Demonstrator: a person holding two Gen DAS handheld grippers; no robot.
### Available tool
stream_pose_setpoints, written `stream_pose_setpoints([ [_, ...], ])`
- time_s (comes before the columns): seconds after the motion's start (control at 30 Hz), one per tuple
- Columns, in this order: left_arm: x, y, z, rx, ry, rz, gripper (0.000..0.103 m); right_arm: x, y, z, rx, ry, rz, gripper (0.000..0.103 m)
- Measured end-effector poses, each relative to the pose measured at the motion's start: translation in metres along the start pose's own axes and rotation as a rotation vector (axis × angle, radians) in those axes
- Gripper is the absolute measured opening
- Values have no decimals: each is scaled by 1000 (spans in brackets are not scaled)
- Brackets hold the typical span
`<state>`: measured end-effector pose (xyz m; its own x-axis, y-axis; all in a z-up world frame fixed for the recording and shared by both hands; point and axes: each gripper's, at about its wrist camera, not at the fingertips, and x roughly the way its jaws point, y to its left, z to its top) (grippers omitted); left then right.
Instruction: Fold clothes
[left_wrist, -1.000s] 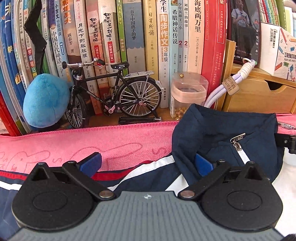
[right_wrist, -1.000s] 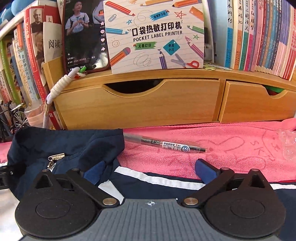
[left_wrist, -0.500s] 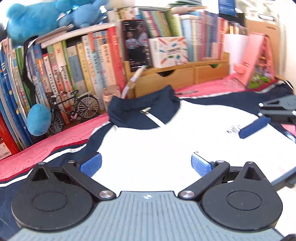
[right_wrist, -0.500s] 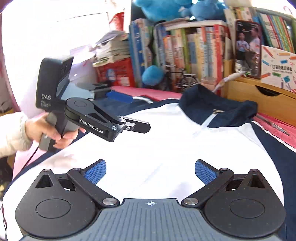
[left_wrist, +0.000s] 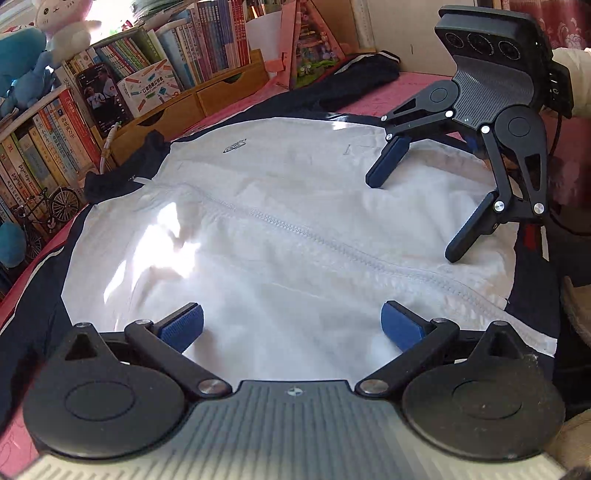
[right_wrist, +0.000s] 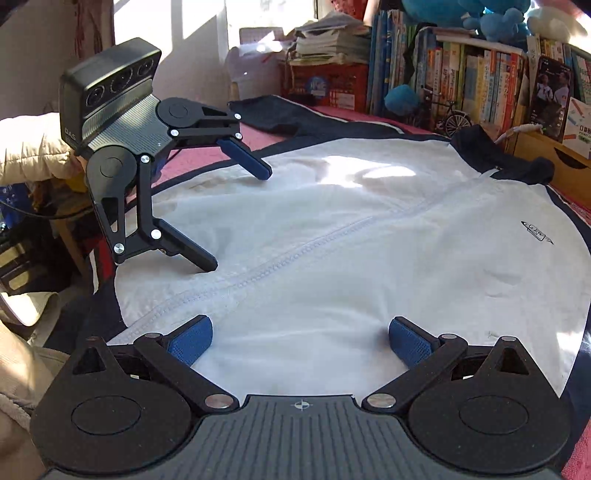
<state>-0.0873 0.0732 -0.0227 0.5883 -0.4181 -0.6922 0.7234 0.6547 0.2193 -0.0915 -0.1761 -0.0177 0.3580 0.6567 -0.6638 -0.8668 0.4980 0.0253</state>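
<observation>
A white jacket (left_wrist: 280, 229) with navy sleeves, a navy collar (left_wrist: 122, 177) and a centre zip lies flat, front up, on a pink cloth; it also shows in the right wrist view (right_wrist: 369, 236). My left gripper (left_wrist: 291, 326) is open and empty, low over the jacket's hem end. My right gripper (right_wrist: 299, 334) is open and empty over the hem too. Each shows in the other's view: the right gripper (left_wrist: 417, 218) at the far side of the hem, the left gripper (right_wrist: 240, 218) opposite it, both with jaws wide apart.
Bookshelves (left_wrist: 44, 147) with books, a model bicycle (right_wrist: 452, 120), blue plush toys (right_wrist: 400, 98) and wooden drawers (left_wrist: 192, 99) line the far side behind the collar. A navy sleeve (left_wrist: 354, 81) stretches over the pink cloth (left_wrist: 406, 85). The person's sleeved arm (right_wrist: 33, 147) holds the left gripper.
Both grippers have pulled back from the collar and shoulders by the bookshelf to the hem end of the jacket, and the views have swung round to face each other. Both stay open.
</observation>
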Motion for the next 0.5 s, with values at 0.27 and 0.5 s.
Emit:
stream_pose_setpoints([
  [0.27,-40,-14,-37,-171,-6,45,103,-41,23,-47,-29,-18,-124,103],
  [0.5,-66,-45,-67,-196,13,164,103,-47,70,-77,-241,101,-315,103],
])
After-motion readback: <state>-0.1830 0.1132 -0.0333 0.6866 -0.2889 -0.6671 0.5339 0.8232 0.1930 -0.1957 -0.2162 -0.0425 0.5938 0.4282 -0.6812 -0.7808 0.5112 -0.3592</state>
